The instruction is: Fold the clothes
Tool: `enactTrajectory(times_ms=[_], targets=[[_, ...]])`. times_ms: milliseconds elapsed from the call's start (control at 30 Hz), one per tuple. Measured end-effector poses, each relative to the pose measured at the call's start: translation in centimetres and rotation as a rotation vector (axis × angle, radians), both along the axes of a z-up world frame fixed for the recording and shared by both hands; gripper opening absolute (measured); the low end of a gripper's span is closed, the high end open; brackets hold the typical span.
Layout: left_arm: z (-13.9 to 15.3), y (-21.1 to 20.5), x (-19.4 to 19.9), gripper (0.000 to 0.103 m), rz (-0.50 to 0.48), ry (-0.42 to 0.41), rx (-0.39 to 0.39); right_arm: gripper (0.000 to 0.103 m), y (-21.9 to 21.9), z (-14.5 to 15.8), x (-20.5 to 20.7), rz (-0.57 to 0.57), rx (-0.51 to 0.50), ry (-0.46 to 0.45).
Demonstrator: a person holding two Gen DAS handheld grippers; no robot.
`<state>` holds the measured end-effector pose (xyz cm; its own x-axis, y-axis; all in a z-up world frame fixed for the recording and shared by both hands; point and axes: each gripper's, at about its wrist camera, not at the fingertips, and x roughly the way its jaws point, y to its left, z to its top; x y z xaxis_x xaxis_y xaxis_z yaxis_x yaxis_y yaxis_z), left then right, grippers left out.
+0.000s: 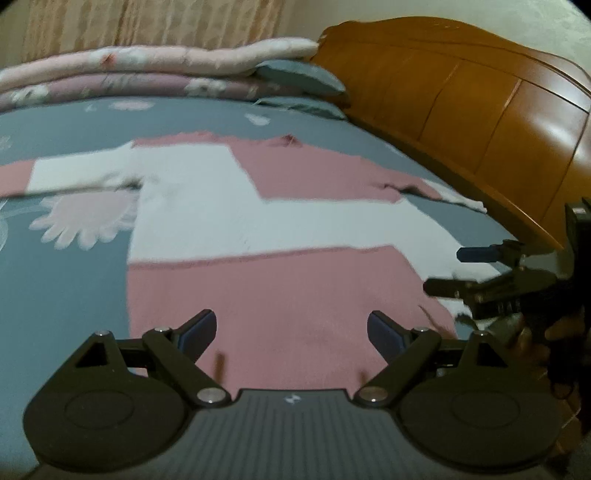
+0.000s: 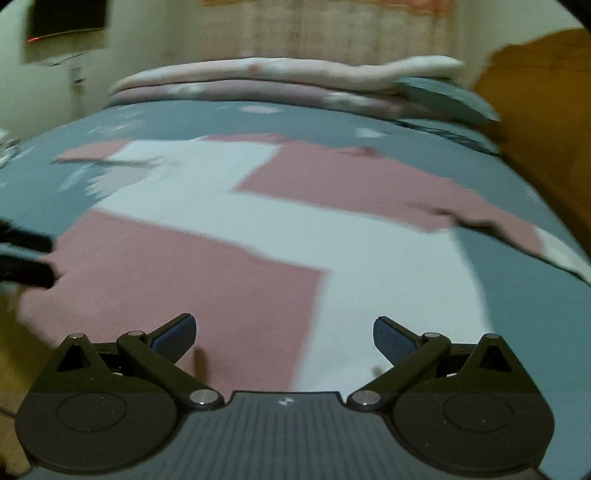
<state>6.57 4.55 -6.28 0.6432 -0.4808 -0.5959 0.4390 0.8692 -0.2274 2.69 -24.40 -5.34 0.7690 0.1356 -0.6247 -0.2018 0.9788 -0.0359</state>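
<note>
Barely begun, by the look of it: a pink-and-white block sweater (image 1: pixel 258 221) spread flat and face up across the grey-blue flowered bedspread (image 1: pixel 66 280), hem toward the near edge, neckline toward the far side, both sleeves stretched out sideways, no fold visible anywhere. Left to do, judging from that lie: sleeves brought in, body doubled over, everything in fact. Left gripper (image 1: pixel 291 328) spread wide over the pink hem band, nothing between its blue pads, no cloth pinched. Right gripper (image 2: pixel 284 334) likewise gaping and empty, poised above the hem where pink meets white. Seen only from the left wrist: the right gripper from the side at the right edge (image 1: pixel 480 273), fingers apart near the sweater's right hem corner, with part of a hand (image 1: pixel 532 343) behind it; also the full sweep of the orange wooden headboard (image 1: pixel 480 110) along the right, and the end of the right sleeve close beside it. Seen only from the right wrist: a dark screen (image 2: pixel 66 18) high on the far left wall, and a blurred dark shape at the left edge (image 2: pixel 26 258), probably the other gripper, too smeared to be sure. Common to both: folded pink quilts (image 1: pixel 147 70) stacked along the far side, a grey pillow (image 1: pixel 303 77) at their right end. Some motion blur throughout, heavier in the right view.
</note>
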Motion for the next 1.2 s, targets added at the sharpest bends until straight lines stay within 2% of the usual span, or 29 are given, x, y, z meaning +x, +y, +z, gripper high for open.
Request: enactTrajectory(times_ms=[133, 233, 333, 433, 533, 667, 767, 833, 900, 1000, 1133, 1200], targets=[[-1.8, -0.9, 0.8, 0.089, 0.014, 0.053, 0.064, 0.103, -0.9, -0.9, 1.1, -0.050, 0.036, 0.023], [-1.9, -0.5, -0.1, 0.089, 0.005, 0.034, 0.085, 0.103, 0.4, -0.9, 0.2, 0.015, 0.056, -0.005], [-1.8, -0.1, -0.5, 0.089, 0.010, 0.039, 0.087, 0.103, 2.2, -0.9, 0.7, 0.070, 0.038, -0.007], [-1.7, 0.4, -0.3, 0.089, 0.021, 0.055, 0.090, 0.103, 3.3, -2.2, 1.3, 0.089, -0.036, 0.050], [-1.5, 0.7, -0.3, 0.089, 0.021, 0.060, 0.094, 0.103, 1.6, -2.6, -0.5, 0.074, 0.023, 0.060], [-0.8, 0.0, 0.4, 0.089, 0.006, 0.041, 0.086, 0.103, 0.5, -1.5, -2.0, 0.096, 0.028, 0.082], [-0.8, -1.5, 1.2, 0.089, -0.033, 0.022, 0.091, 0.103, 0.5, -0.2, -1.1, 0.054, 0.056, 0.009], [-0.7, -2.5, 1.7, 0.089, -0.060, 0.010, 0.094, 0.103, 0.8, -0.7, -0.1, 0.027, 0.037, 0.016], [-1.5, -2.7, 1.8, 0.089, -0.056, 0.041, 0.117, 0.103, 1.2, -2.0, 0.6, 0.008, -0.010, 0.063], [-2.1, -1.8, 0.8, 0.089, -0.057, 0.035, 0.113, 0.103, -0.4, -2.5, -1.9, 0.012, 0.012, 0.066], [-1.6, -1.1, 0.6, 0.089, -0.036, 0.059, 0.094, 0.103, -3.0, -1.3, -4.3, -0.019, 0.064, 0.088], [-1.3, -1.0, 0.7, 0.089, -0.029, 0.065, 0.086, 0.103, -3.6, -0.1, -4.7, -0.040, 0.082, 0.020]])
